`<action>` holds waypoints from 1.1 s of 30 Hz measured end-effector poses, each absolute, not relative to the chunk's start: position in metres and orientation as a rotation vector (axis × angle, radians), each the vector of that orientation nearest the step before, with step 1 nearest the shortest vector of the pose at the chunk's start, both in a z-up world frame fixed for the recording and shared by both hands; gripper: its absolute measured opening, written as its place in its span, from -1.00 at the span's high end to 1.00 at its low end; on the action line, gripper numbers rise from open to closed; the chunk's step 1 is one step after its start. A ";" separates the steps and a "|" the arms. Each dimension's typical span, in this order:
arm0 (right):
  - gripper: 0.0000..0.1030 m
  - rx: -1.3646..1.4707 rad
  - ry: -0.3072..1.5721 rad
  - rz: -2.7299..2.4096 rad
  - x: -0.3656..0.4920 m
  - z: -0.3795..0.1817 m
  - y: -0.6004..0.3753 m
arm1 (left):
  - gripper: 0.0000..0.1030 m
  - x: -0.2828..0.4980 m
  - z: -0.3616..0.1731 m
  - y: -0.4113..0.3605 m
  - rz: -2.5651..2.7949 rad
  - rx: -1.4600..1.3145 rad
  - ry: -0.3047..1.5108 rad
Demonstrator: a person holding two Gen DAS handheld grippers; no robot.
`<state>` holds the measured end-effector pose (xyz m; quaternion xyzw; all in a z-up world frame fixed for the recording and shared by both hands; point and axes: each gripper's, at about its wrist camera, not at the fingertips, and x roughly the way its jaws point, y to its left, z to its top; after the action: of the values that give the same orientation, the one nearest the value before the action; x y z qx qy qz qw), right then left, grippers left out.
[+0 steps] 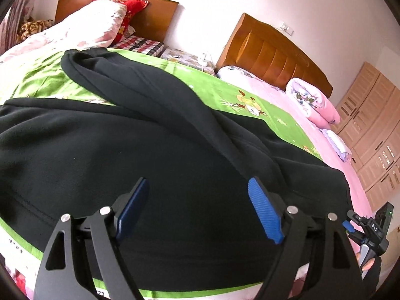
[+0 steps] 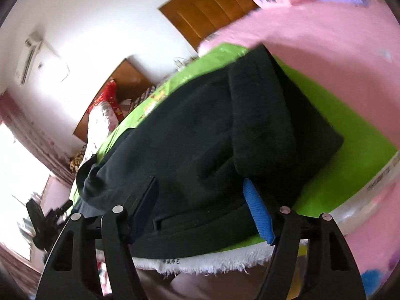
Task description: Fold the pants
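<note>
Black fleece pants lie spread on a green cartoon-print cloth on the bed. One leg is folded over and runs diagonally toward the far left. My left gripper is open just above the wide part of the pants, with nothing between its blue pads. In the right wrist view the pants fill the middle, with a folded part on top. My right gripper is open over the near edge of the pants and holds nothing. It also shows in the left wrist view at the lower right.
Pink bedsheet to the right with a rolled pink quilt. Wooden headboards and pillows at the far side. A light wooden wardrobe stands at the right. The green cloth's frayed white edge hangs at the near bed edge.
</note>
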<state>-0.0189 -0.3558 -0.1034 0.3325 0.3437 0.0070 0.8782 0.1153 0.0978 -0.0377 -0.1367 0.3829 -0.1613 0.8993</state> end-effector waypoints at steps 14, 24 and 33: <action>0.62 0.686 0.626 -0.120 -0.031 -0.113 -0.362 | -0.79 0.136 -0.033 0.094 -0.377 -0.319 0.851; 0.64 0.661 0.593 -0.115 -0.032 -0.106 -0.359 | 0.80 0.240 -0.049 0.077 -0.314 -0.441 1.083; 0.72 0.582 0.486 -0.089 -0.043 -0.064 -0.372 | 0.82 0.105 0.031 0.090 -0.382 -0.287 0.650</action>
<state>-0.0429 -0.3717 -0.0641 0.2840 0.2373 -0.0436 0.9280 0.1053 0.0899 0.0307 -0.1398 0.3163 -0.1860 0.9197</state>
